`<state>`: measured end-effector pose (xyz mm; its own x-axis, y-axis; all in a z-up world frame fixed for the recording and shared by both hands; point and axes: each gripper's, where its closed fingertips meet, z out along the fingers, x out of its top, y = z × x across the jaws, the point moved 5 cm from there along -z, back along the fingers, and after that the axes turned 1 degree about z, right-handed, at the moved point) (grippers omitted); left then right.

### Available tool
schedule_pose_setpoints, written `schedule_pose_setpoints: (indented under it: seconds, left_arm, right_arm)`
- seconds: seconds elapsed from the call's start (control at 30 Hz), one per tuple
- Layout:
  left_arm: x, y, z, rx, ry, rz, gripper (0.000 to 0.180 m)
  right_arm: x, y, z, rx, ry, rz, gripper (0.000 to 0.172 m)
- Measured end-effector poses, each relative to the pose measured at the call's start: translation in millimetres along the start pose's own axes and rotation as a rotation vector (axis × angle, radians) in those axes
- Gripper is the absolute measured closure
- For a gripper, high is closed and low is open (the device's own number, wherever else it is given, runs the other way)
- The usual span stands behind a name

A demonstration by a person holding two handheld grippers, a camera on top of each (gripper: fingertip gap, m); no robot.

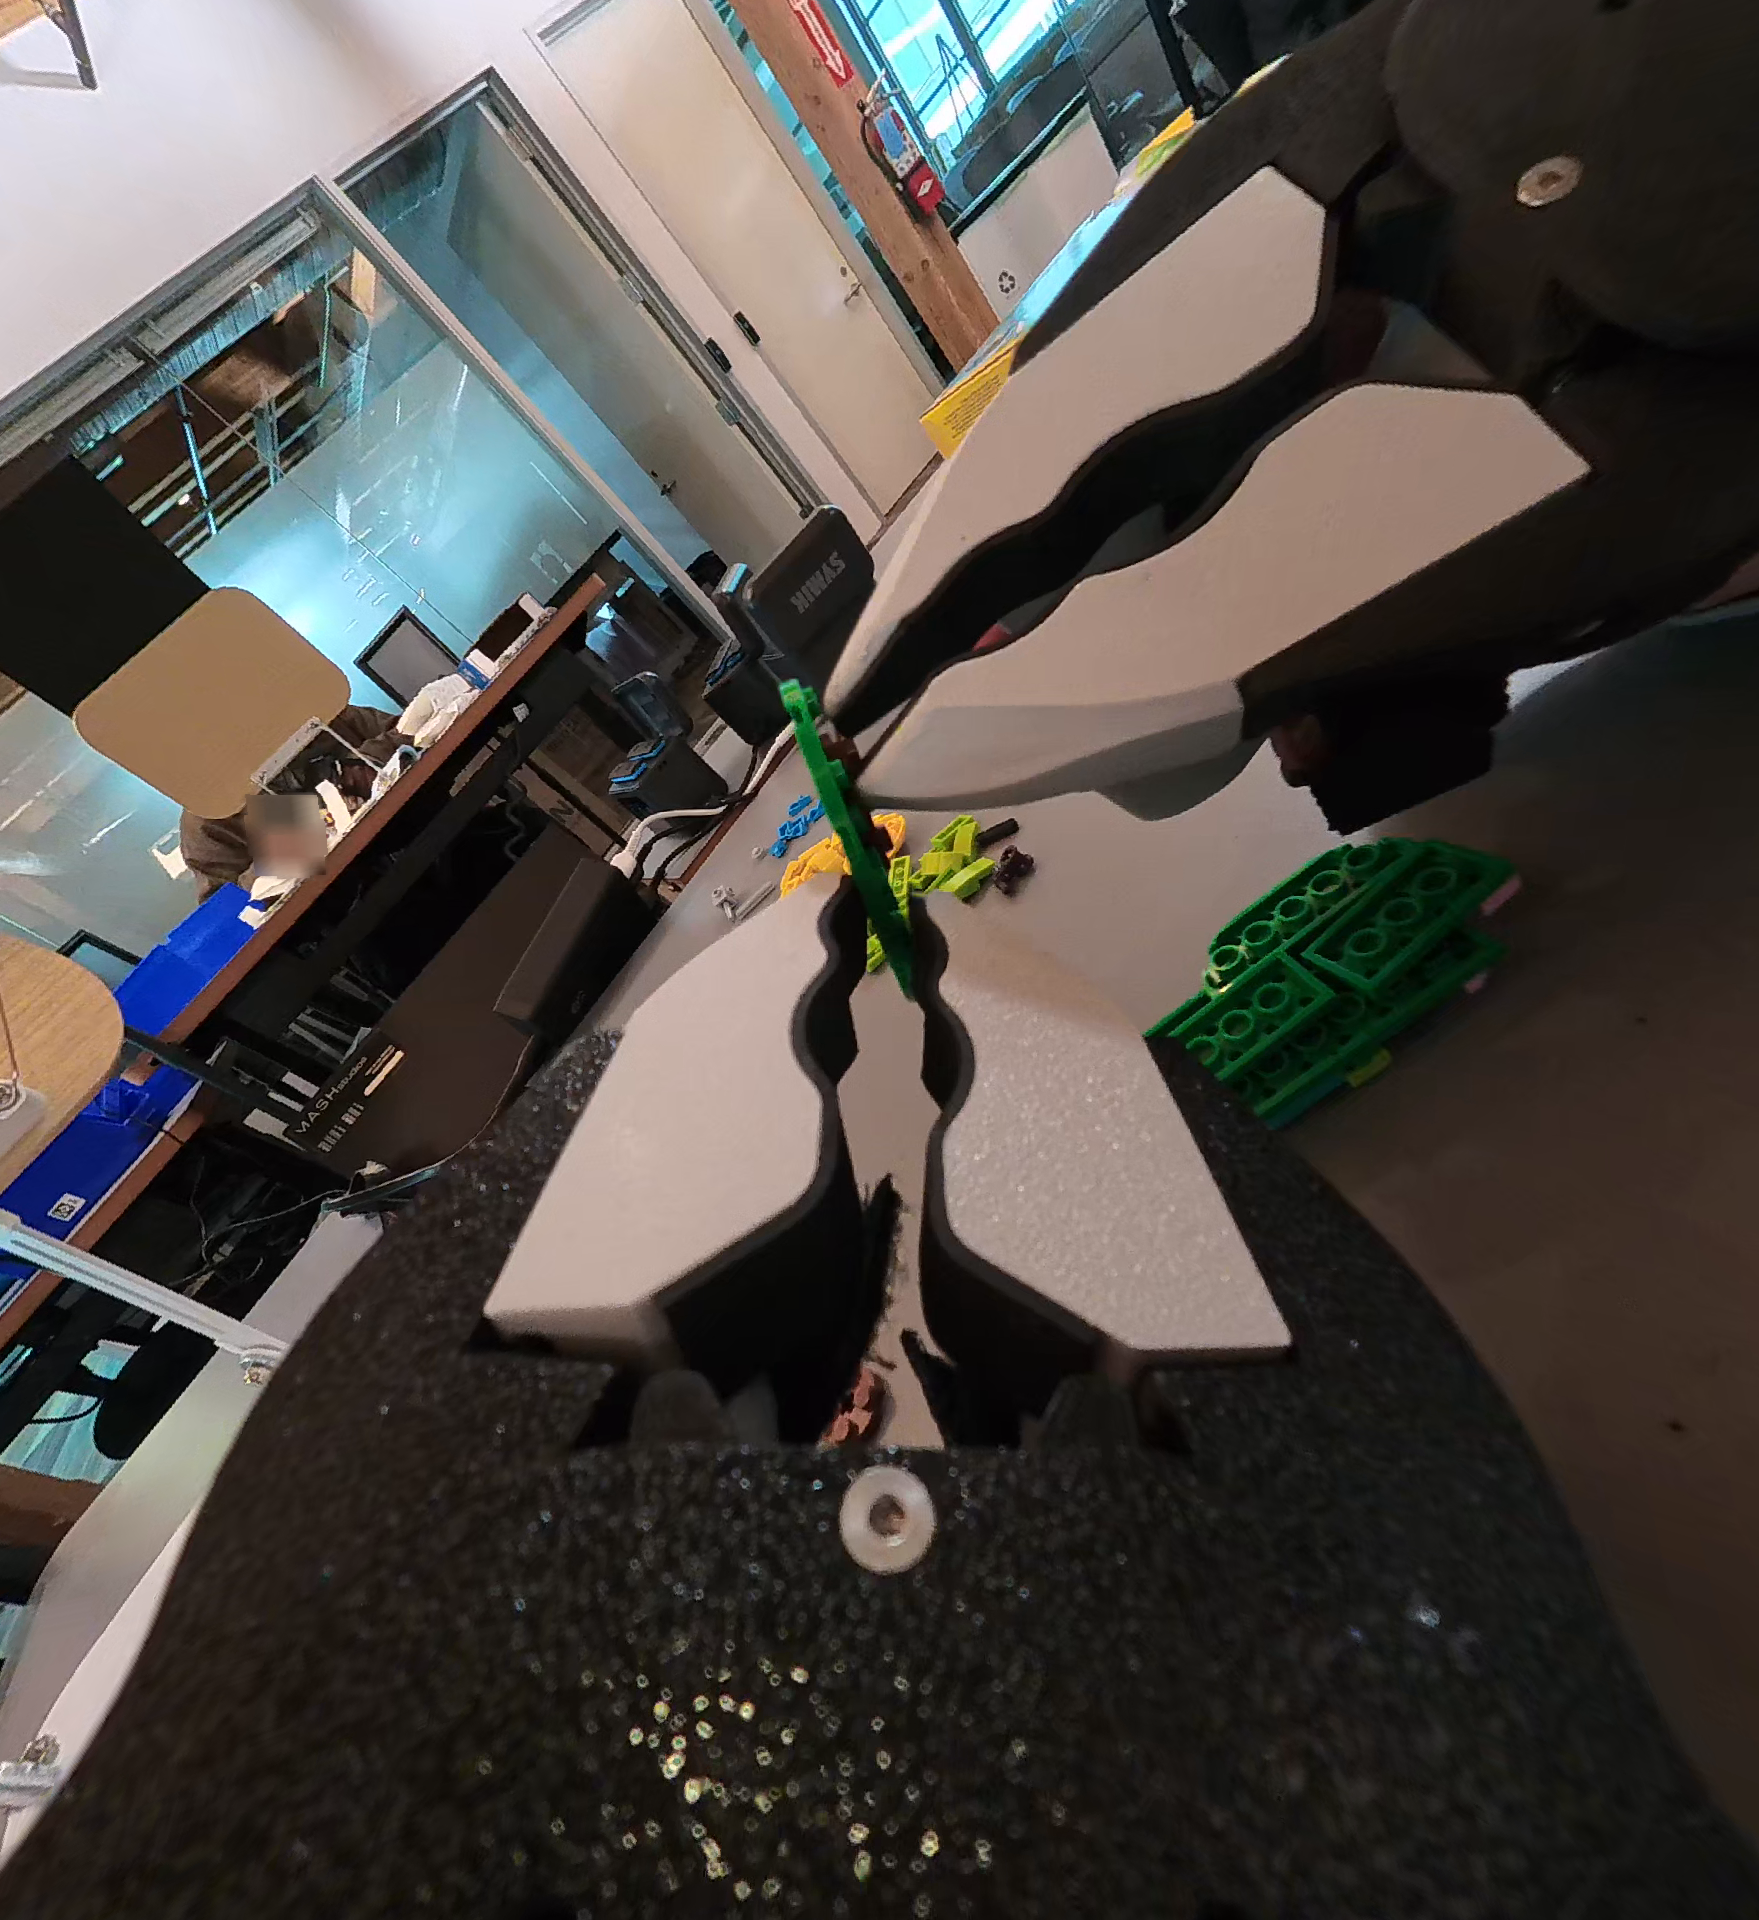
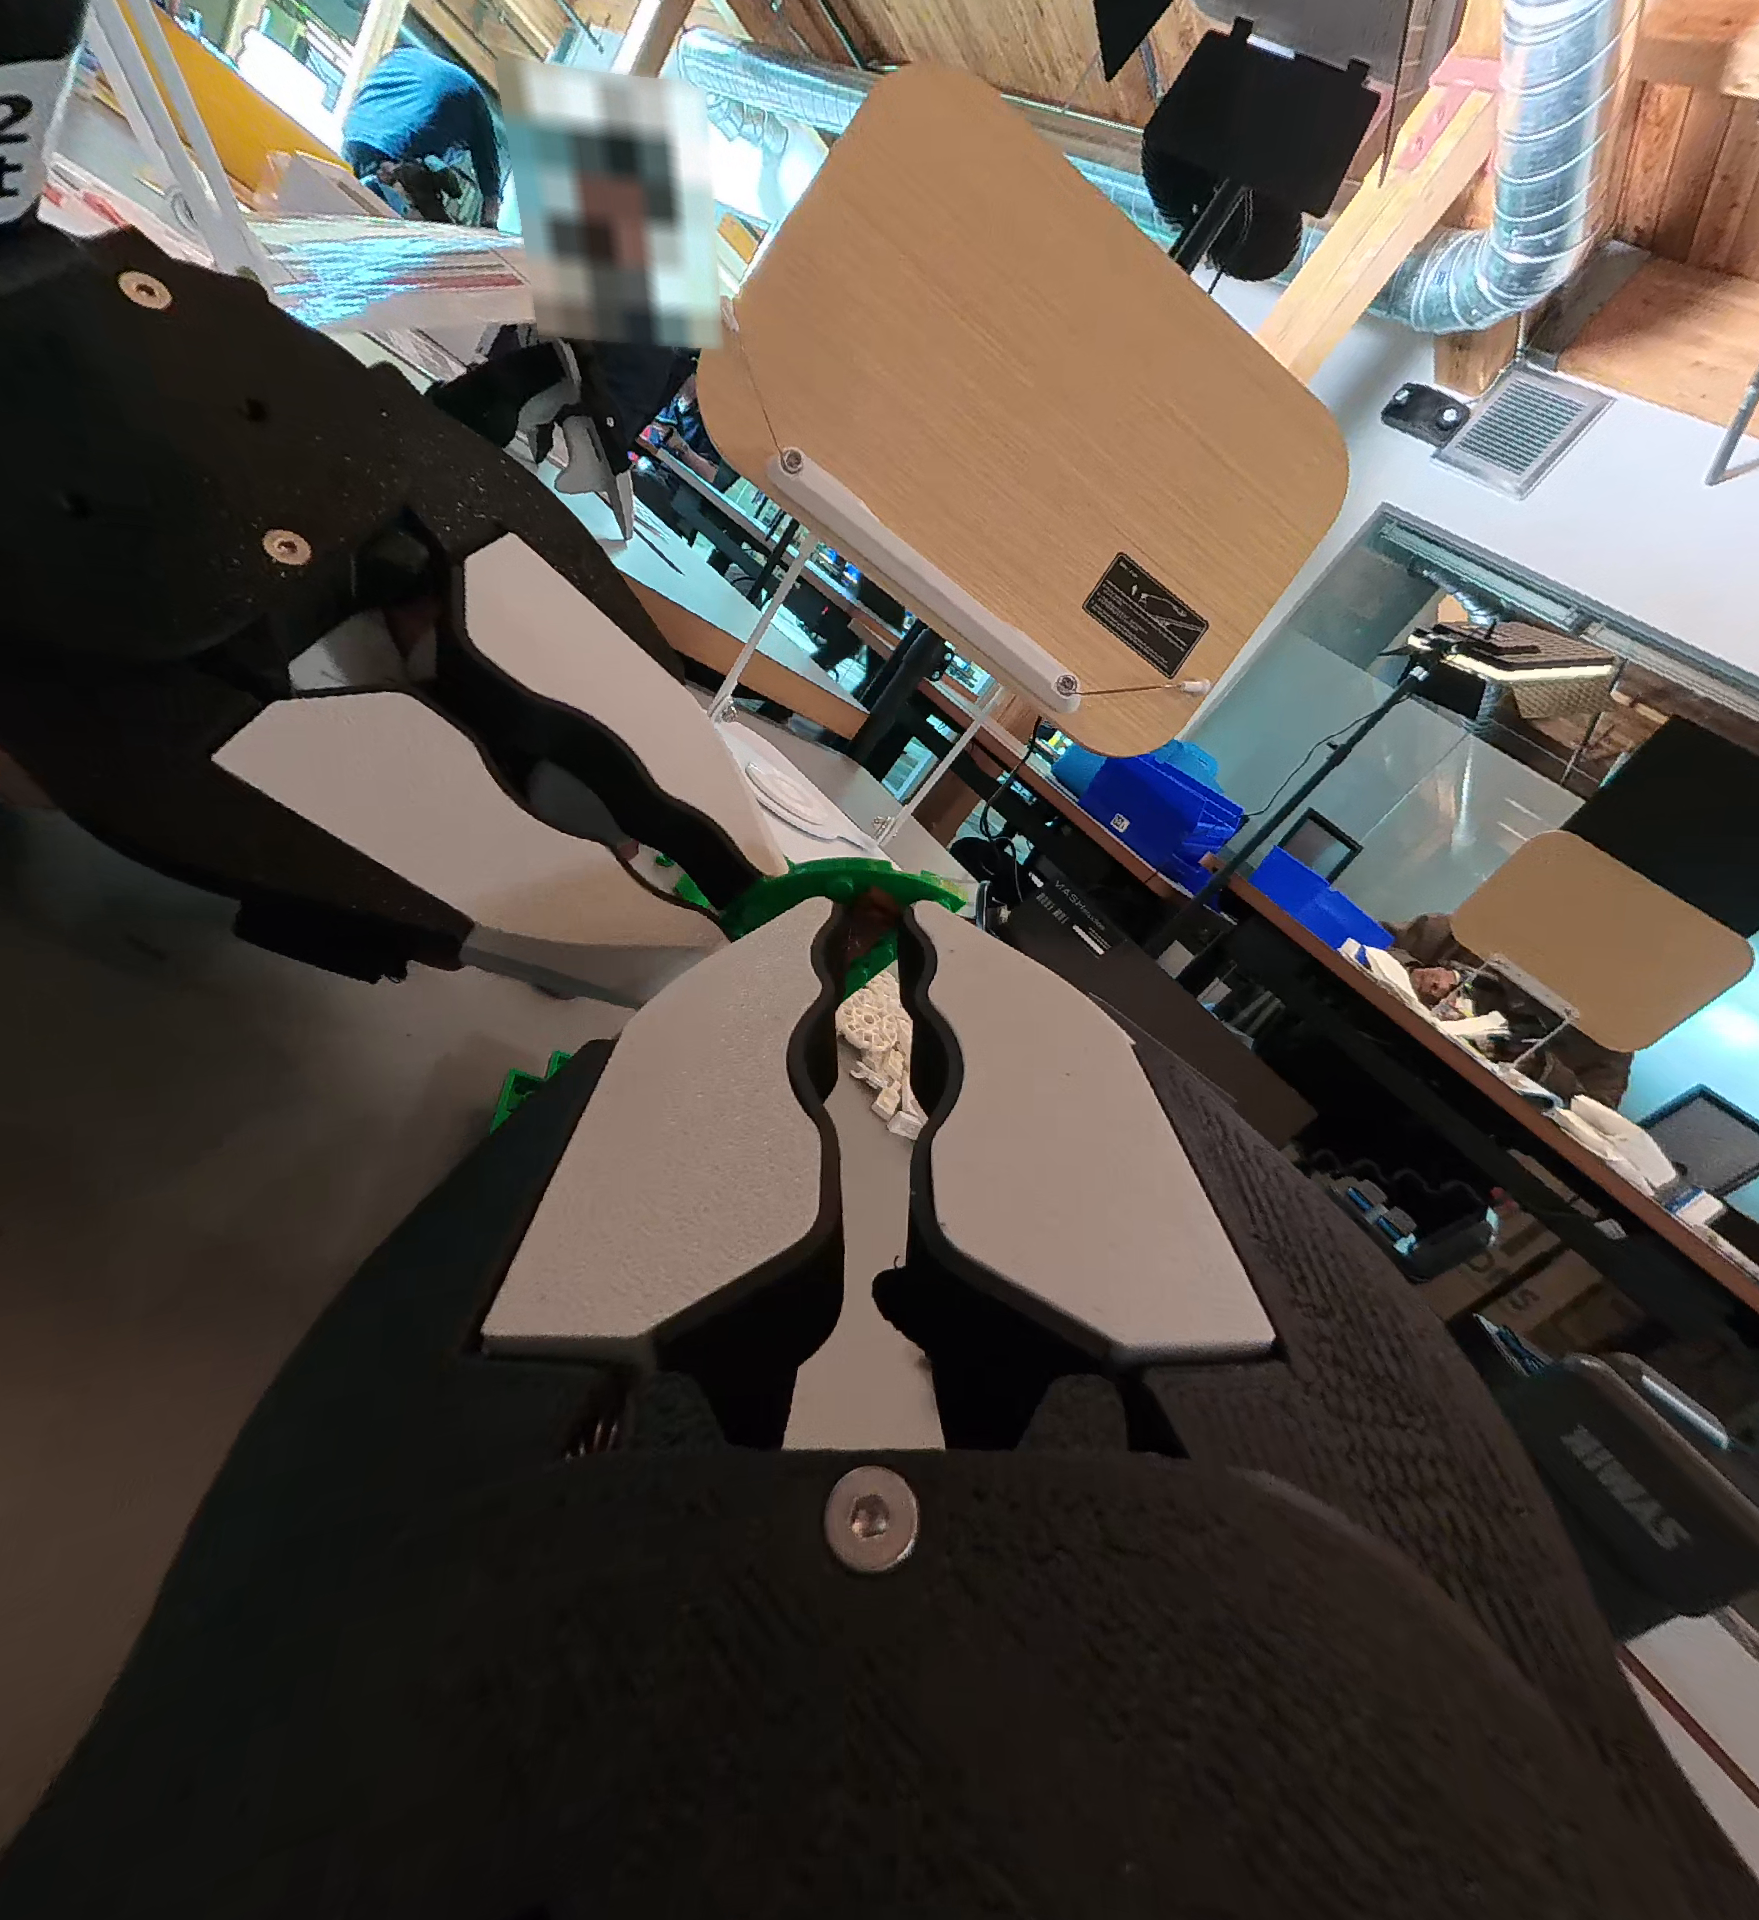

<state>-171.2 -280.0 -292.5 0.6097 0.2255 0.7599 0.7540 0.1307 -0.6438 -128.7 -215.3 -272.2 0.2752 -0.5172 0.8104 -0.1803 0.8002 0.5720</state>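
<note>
Grippers, two of them, meet in the air above the grey desk (image 1: 1477, 1195). The left gripper (image 1: 890, 961) has its jaws narrow and pinches the low end of a thin flat green plastic plate with studs (image 1: 833, 810). That plate stands up on its edge, just past the left fingertips. The right gripper (image 2: 870, 935) also has its jaws narrow. It pinches a small brown plastic piece (image 2: 867, 925) that sits right against the green plate, near the plate's top end. Whether the brown piece is snapped on all the way cannot be told.

Beyond the left gripper, loose bricks lie on the desk: a little heap of lime green bricks (image 1: 948, 862), a few yellow pieces (image 1: 818, 868), a few small blue pieces (image 1: 792, 826), one dark brown piece (image 1: 1013, 868) and one short black peg (image 1: 1000, 828). The heaps are too small to count. To the right of the left gripper sits one stack of big green studded bricks (image 1: 1353, 966). Under the right gripper lies one pile of white pieces (image 2: 880, 1049).
</note>
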Motion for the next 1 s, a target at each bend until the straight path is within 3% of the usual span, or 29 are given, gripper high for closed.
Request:
schedule_pose_setpoints:
  seconds: [0.2, 1.0]
  left_arm:
    - [-2.2, -3.2, 0.3, 0.008, -0.014, -0.038, 0.174]
    - [-2.6, -2.8, -0.2, -0.005, -0.013, -0.035, 0.174]
  right_arm:
    - [0.9, -1.3, -0.9, 0.019, 0.013, 0.010, 0.170]
    - [1.6, -3.0, -0.4, 0.012, 0.012, -0.024, 0.164]
